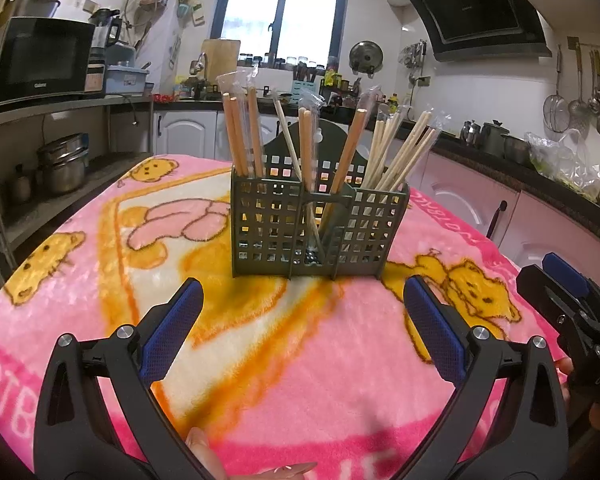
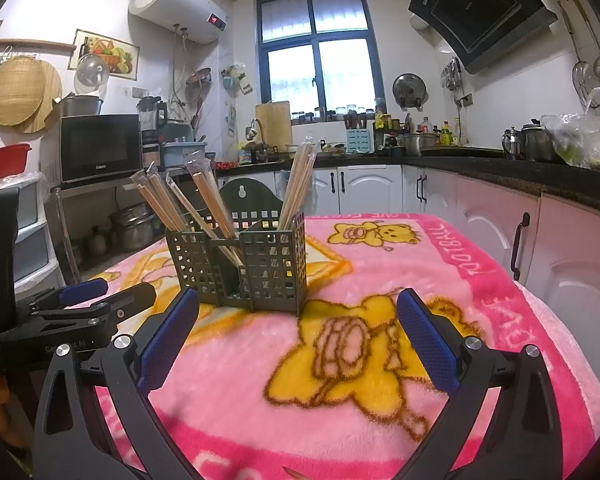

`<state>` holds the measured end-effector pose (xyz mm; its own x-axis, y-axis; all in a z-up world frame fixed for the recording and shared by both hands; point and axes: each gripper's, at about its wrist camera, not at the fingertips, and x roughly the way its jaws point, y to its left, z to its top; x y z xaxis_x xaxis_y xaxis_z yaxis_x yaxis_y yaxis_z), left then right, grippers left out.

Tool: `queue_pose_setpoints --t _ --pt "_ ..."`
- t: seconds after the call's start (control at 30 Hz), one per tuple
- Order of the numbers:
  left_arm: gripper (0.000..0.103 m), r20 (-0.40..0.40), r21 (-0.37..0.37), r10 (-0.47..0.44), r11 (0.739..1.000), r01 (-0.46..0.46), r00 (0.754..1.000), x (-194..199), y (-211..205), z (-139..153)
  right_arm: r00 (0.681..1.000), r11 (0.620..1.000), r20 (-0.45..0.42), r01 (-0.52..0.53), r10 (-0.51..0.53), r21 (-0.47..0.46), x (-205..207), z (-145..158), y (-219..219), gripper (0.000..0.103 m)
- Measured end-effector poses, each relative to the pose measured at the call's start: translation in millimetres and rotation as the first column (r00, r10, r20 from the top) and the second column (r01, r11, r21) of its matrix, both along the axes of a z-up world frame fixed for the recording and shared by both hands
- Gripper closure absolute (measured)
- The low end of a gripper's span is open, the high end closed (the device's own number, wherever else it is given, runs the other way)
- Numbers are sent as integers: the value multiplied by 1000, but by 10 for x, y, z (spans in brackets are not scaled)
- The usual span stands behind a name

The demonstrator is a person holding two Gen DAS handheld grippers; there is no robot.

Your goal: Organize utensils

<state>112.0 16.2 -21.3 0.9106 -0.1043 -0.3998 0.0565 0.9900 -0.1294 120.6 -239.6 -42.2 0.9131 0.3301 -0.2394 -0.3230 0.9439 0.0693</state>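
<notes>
Daylight comes through a dark-framed window (image 2: 317,50) in the white-tiled back wall. A black range hood (image 2: 480,8) hangs to the right above a dark countertop (image 2: 512,178) with white cabinets (image 2: 370,188); a microwave (image 2: 100,148) sits left, under a white water heater (image 2: 178,6).

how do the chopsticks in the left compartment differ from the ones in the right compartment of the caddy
In the left wrist view, the left-compartment chopsticks are darker orange-brown, few in number, and stand nearly upright. The right-compartment chopsticks are paler, more numerous, and fan out leaning to the right. Both sets sit in clear plastic sleeves inside the same green perforated caddy on the pink blanket.
</notes>
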Motion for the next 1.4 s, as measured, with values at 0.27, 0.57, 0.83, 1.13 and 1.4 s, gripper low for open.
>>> queue_pose_setpoints --t 0.27,0.57,0.83,1.13,1.4 --pt "11 6 -3 0 1000 0 1000 -4 6 0 1000 1000 -2 2 -2 0 3 -4 -4 7" --pt "11 6 -2 -2 1000 2 1000 -4 8 1 1000 1000 -8 1 -1 -4 -16 -15 3 7" --pt "11 7 2 -2 1000 2 1000 -9 11 -2 1000 1000 -9 0 0 0 -14 -15 -1 7" --pt "11 9 3 -1 1000 1 1000 -14 3 -4 1000 1000 -5 3 -3 -2 -14 -11 3 7" --pt "11 6 6 -3 1000 3 1000 -1 -5 -6 1000 1000 -24 5 -5 2 -3 -16 2 7"
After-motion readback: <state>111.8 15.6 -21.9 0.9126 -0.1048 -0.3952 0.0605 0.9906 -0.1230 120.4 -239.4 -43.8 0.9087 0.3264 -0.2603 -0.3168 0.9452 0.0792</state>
